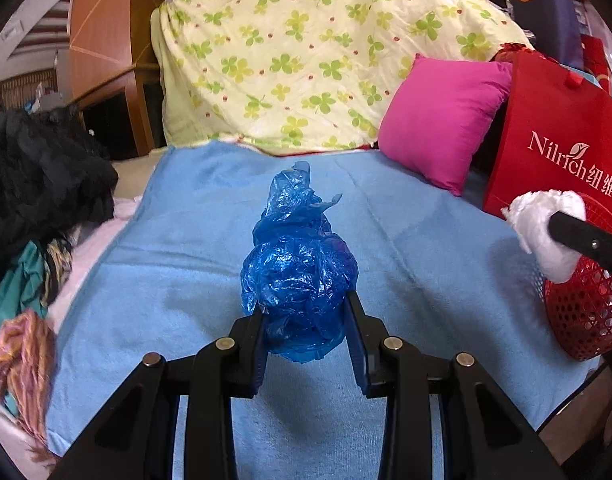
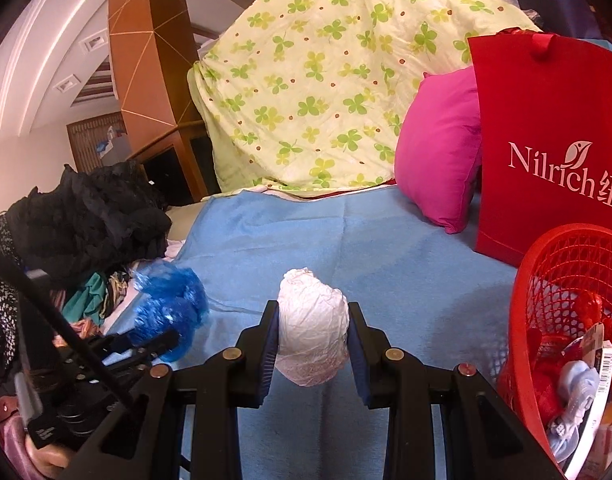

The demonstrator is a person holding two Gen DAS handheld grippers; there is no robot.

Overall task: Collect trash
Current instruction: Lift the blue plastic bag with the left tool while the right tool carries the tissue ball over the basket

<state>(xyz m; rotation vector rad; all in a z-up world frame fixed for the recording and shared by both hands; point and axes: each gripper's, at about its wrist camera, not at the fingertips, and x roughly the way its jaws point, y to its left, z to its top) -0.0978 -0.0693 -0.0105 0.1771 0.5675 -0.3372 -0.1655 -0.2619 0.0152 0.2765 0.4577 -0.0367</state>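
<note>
My left gripper (image 1: 306, 304) is shut on a crumpled blue plastic bag (image 1: 297, 272), held above the light blue blanket (image 1: 426, 248). My right gripper (image 2: 312, 312) is shut on a white crumpled paper wad (image 2: 312, 340) over the same blanket. A red mesh basket (image 2: 562, 280) at the right edge holds several pieces of trash; it also shows in the left wrist view as the basket (image 1: 586, 320). In the left wrist view the white wad (image 1: 546, 232) hangs just above that basket, pinched by the right gripper's finger (image 1: 590, 242). The blue bag (image 2: 169, 308) appears left in the right wrist view.
A red paper shopping bag (image 2: 546, 152) stands behind the basket, with a pink pillow (image 2: 438, 160) beside it. A clover-print quilt (image 1: 306, 52) is heaped at the back. Dark clothes (image 1: 37, 176) and mixed garments pile along the left side of the bed.
</note>
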